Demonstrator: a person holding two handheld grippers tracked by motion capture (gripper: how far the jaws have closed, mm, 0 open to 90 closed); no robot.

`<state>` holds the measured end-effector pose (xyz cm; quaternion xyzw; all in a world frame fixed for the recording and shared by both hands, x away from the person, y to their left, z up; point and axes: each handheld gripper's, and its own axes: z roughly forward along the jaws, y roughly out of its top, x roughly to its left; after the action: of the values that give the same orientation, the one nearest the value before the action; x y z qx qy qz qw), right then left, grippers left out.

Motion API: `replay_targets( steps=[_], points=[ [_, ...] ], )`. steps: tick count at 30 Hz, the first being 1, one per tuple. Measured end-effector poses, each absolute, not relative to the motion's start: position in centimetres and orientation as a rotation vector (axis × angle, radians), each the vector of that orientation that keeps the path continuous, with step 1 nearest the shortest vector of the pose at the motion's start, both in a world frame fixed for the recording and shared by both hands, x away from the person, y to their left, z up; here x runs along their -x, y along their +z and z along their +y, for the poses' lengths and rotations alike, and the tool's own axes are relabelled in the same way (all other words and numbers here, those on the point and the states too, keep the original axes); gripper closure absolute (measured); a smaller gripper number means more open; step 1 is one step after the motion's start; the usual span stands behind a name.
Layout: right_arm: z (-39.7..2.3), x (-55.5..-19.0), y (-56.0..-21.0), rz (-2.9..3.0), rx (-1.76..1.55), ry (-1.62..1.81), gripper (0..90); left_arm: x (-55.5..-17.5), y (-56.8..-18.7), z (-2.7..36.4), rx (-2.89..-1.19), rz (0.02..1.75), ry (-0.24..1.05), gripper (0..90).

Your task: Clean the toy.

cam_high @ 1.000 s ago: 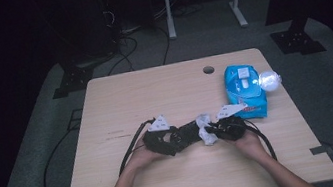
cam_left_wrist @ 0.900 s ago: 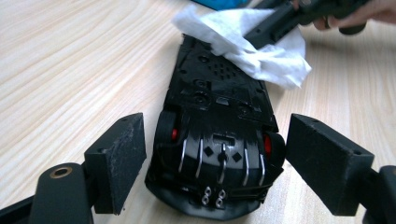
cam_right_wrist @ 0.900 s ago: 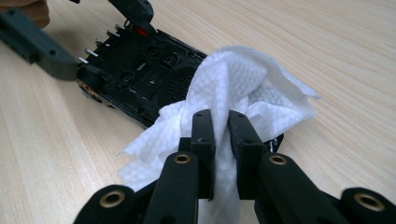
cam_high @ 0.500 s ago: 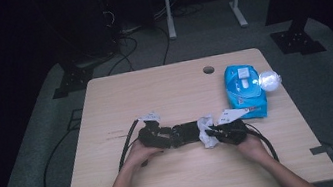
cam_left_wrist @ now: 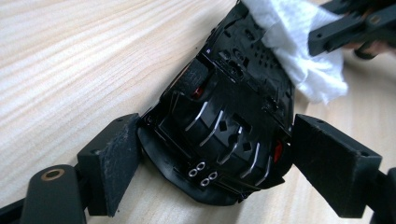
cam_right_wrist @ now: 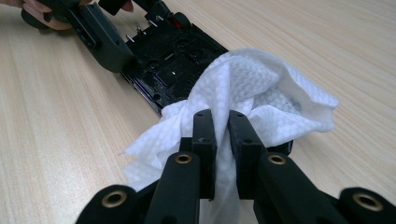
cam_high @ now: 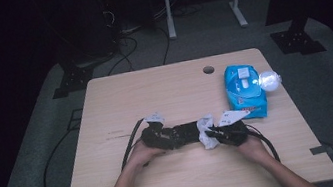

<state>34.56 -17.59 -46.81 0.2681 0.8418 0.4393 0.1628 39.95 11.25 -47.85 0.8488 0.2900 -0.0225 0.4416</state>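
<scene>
- No brand or writing could be read on the black plastic device point(cam_left_wrist: 219, 135); only unreadable white print showed on the blue wipe pack point(cam_high: 244, 90) at the right of the high view.
- The device was a flat, hard, glossy shell with curved metal contact strips, small round studs, red inserts and moulded holes; it lay on the pale wood-grain table point(cam_high: 154, 90), low and centre in the high view.
- Your left gripper point(cam_left_wrist: 215, 163) held the device across its width: both matte, scuffed, block-shaped pads pressed its sides in the lower half of the left gripper view.
- Your right gripper point(cam_right_wrist: 221, 135) was clamped on the white wipe point(cam_right_wrist: 252, 93), jaws nearly together at the bottom centre of the right gripper view.
- The wipe was soft, crumpled cloth with a fine embossed weave, draped over the near end of the device.
- A clear round object point(cam_high: 269, 79) sat touching the pack's right edge.
</scene>
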Motion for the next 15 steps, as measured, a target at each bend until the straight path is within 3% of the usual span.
replay_targets(
  steps=[11, 15],
  points=[
    [-17.8, -34.2, -46.6, 2.417, -0.802, 1.269, 81.9, -38.2, -47.2, 10.3, -2.162, 0.603, 0.173, 17.1],
    [-18.3, -34.0, -46.1, 2.420, -0.823, 1.262, 81.8, -37.0, -46.9, 9.8, -2.205, 0.504, 0.332, 17.1]
  ],
)
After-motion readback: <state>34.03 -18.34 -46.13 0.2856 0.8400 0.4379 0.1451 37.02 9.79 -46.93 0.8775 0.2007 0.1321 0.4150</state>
